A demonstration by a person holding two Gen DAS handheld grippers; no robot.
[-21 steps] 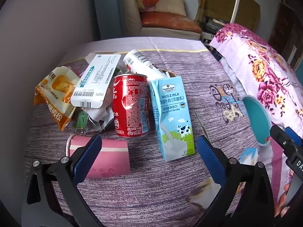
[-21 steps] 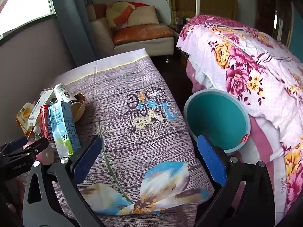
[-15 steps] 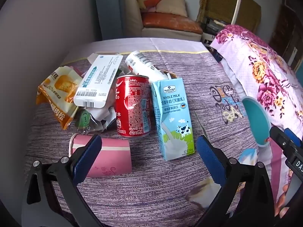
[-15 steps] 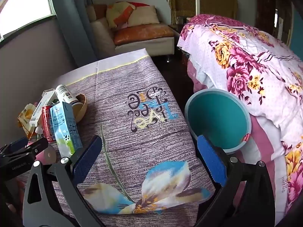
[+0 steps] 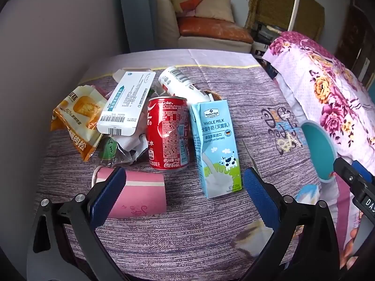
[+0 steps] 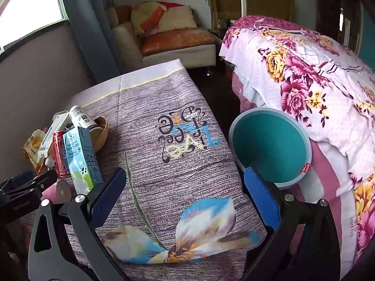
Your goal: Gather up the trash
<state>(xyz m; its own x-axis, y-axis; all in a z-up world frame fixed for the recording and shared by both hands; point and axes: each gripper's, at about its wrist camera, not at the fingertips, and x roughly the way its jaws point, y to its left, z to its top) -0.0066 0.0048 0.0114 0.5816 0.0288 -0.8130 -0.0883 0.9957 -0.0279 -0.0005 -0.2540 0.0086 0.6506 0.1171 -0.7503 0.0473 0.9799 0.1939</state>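
While both grippers gape with nothing held, the left gripper (image 5: 181,192) faces the can (image 5: 168,134). Carton (image 5: 216,147) stands just right of the can, cup (image 5: 136,195) lies before it; the right gripper (image 6: 185,195) hovers beside the bin (image 6: 269,145).

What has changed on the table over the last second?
Little. The left gripper has eased slightly toward the trash: the Coke can and milk carton look marginally nearer. Nothing was grasped or released. Both grippers stay open; the right gripper and teal bin are unchanged.
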